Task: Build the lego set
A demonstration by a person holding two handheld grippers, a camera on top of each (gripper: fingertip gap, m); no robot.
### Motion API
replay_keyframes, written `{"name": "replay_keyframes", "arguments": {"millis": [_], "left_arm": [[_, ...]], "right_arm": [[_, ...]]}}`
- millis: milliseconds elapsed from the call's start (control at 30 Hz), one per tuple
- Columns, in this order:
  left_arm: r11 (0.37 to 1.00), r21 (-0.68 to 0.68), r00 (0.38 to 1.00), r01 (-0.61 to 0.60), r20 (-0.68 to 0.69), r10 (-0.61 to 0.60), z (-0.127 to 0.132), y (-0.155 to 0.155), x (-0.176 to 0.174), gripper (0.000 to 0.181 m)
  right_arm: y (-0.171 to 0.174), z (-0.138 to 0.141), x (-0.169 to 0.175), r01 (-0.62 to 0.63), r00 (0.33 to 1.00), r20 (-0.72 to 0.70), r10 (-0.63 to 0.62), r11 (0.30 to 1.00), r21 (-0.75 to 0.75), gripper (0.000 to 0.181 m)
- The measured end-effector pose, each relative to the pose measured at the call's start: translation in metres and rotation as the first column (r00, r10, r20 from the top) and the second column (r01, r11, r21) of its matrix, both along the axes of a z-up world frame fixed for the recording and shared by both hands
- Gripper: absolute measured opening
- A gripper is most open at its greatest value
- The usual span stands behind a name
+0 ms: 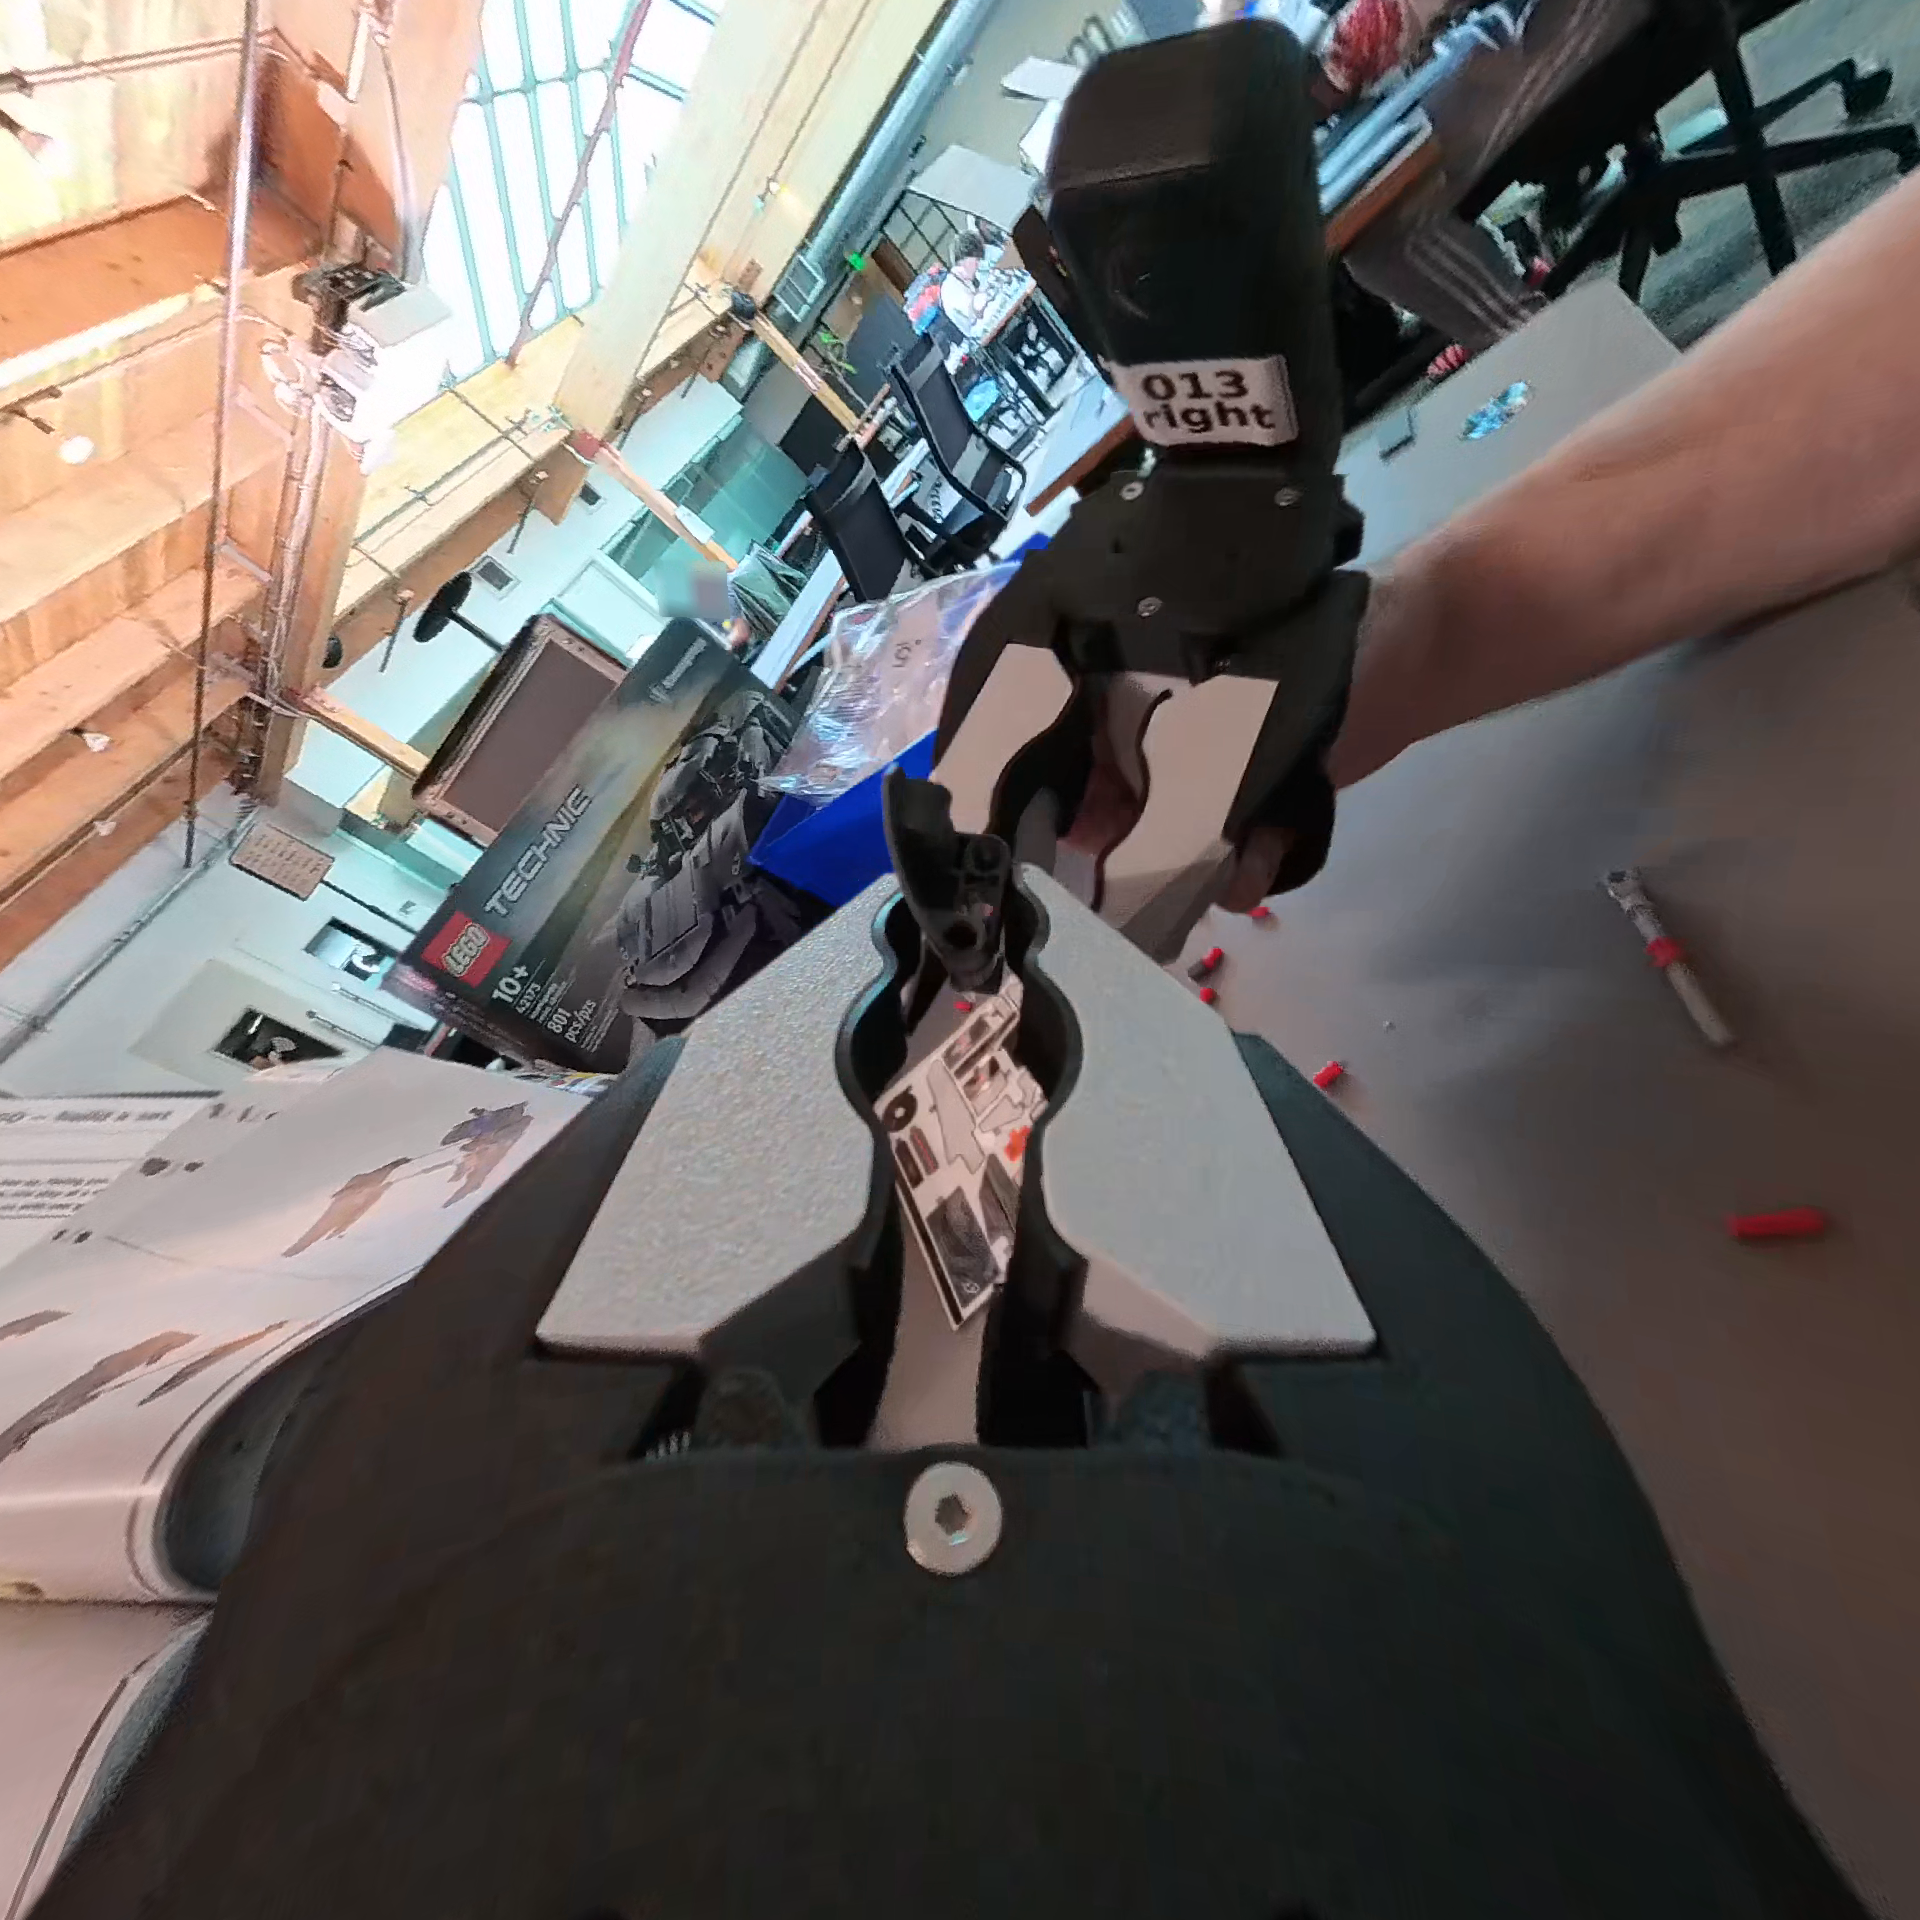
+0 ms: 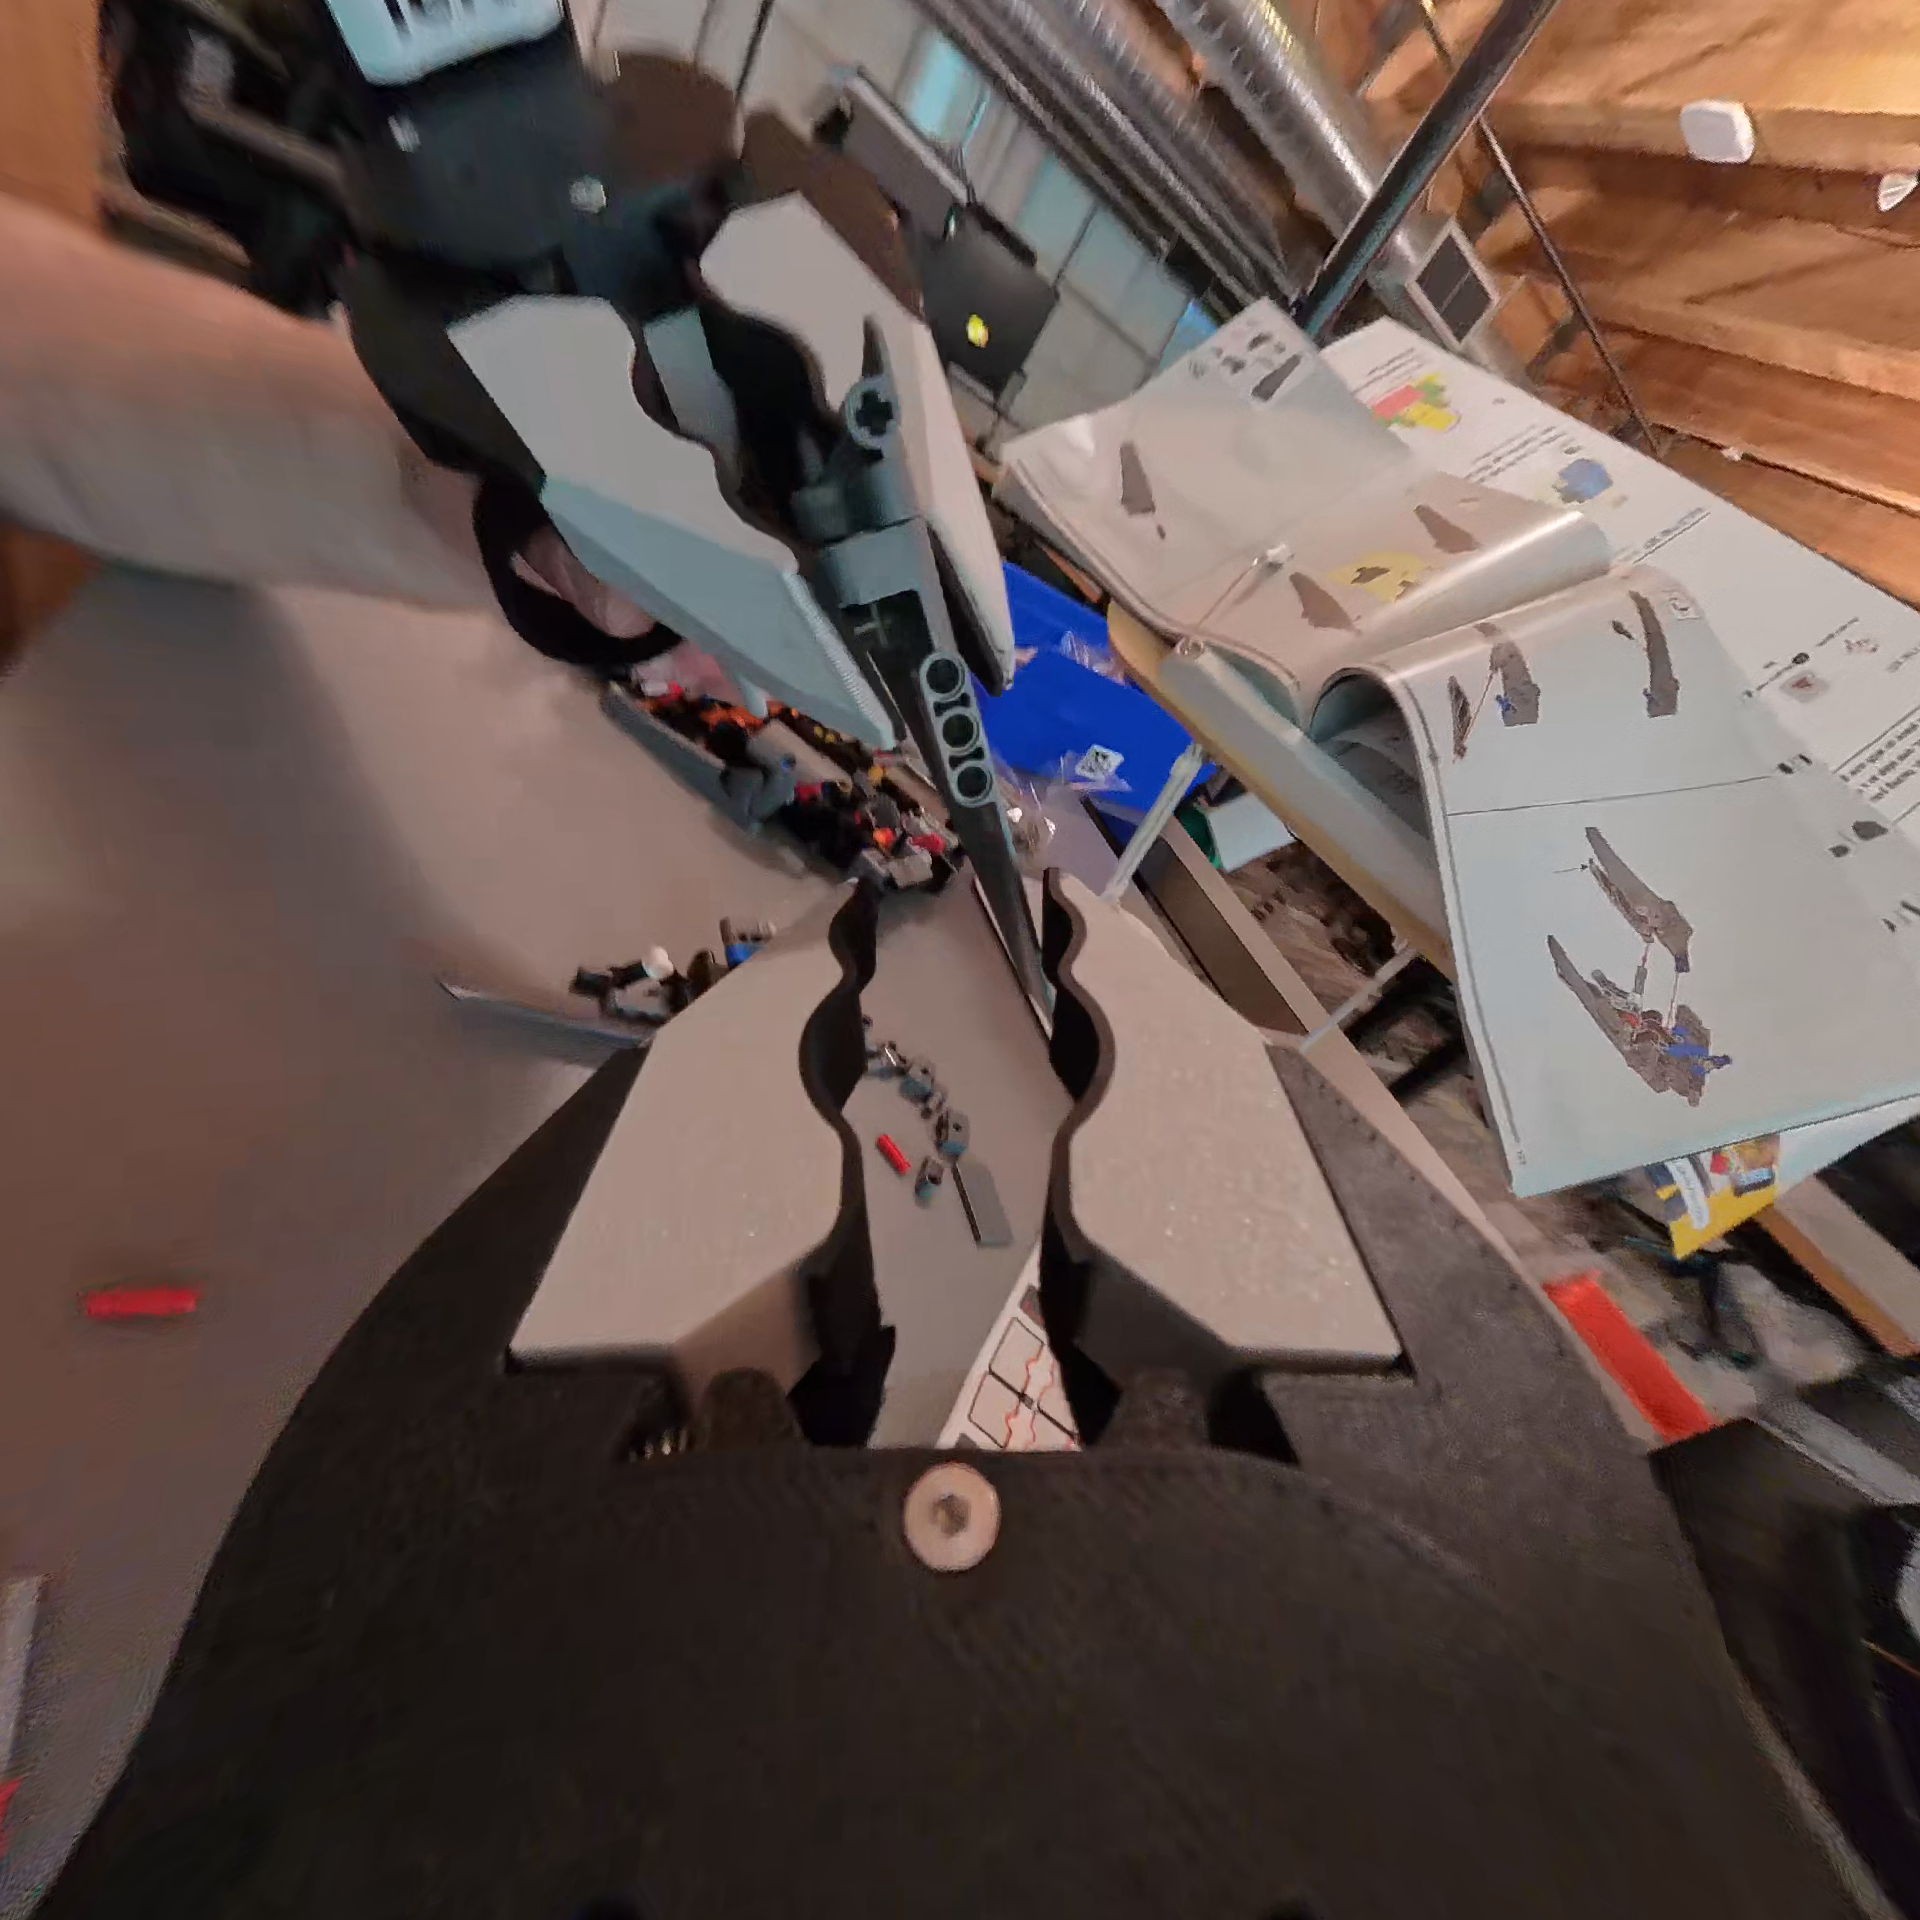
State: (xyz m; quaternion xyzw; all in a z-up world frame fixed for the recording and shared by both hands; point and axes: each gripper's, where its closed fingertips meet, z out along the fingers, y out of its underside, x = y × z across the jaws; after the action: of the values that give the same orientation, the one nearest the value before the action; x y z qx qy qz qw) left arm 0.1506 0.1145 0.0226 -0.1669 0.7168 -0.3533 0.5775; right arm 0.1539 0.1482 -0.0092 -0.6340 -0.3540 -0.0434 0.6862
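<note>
Closest to the lens in the left wrist view, the left gripper (image 1: 961, 914) has its grey fingers (image 1: 1132, 1091) nearly together, pinching a dark lego assembly (image 1: 951, 883) at the tips. In the right wrist view that same assembly (image 2: 940, 665) shows as a long, thin strip of beams with round holes, held up in the air above the table (image 2: 260, 935). The right gripper (image 2: 951, 914) has its fingers set a little apart with nothing between them; the strip's lower end lies near its tips, but I cannot tell if it touches.

I judge the strip light and stiff, yet long for its width, so it could twist or pop apart at a joint if levered. A hold near the thicker middle looks safest. Small red pins (image 1: 1777, 1224) lie scattered on the table, and an open instruction booklet (image 2: 1621, 831) lies to the side.
</note>
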Motion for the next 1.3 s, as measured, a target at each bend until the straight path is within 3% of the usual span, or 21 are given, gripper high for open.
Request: {"name": "replay_keyframes", "arguments": {"millis": [67,167,400,667,800,1000,1100,1300], "left_arm": [[0.999,0.050,1.000,-0.001,-0.012,0.001,-0.008,-0.004,0.001,0.012],[0.998,0.058,0.999,0.011,-0.034,-0.009,-0.015,-0.008,0.001,0.012],[0.997,0.075,0.999,-0.011,-0.050,0.015,-0.025,-0.001,0.000,0.015],[0.995,0.094,0.998,-0.021,-0.057,0.026,-0.030,0.010,-0.003,0.018],[0.990,0.136,0.997,-0.038,-0.066,0.048,-0.034,0.015,-0.003,0.023],[0.991,0.129,0.997,-0.038,-0.064,0.047,-0.025,0.024,-0.008,0.026],[0.986,0.158,0.997,-0.049,-0.048,0.057,-0.025,0.023,-0.009,0.026],[0.962,0.267,0.998,-0.060,-0.012,0.066,-0.031,0.016,-0.009,0.020]], "right_arm": [[0.003,-0.006,-0.003,0.018,0.999,0.047,-0.018,1.000,0.000,0.026],[0.005,-0.013,-0.003,0.039,0.995,0.087,-0.037,0.999,-0.014,0.006],[0.011,-0.025,-0.005,0.060,0.991,0.124,-0.055,0.998,-0.037,0.001],[0.016,-0.024,0.007,0.166,0.965,0.200,-0.168,0.986,0.029,0.000],[0.018,-0.018,0.020,0.268,0.902,0.314,-0.297,0.954,0.133,0.000],[0.019,-0.010,0.033,0.360,0.755,0.467,-0.460,0.886,0.292,0.000],[0.019,-0.009,0.034,0.364,0.721,0.497,-0.483,0.874,0.321,0.000],[0.021,-0.015,0.036,0.369,0.728,0.498,-0.471,0.882,0.293,0.000]]}}
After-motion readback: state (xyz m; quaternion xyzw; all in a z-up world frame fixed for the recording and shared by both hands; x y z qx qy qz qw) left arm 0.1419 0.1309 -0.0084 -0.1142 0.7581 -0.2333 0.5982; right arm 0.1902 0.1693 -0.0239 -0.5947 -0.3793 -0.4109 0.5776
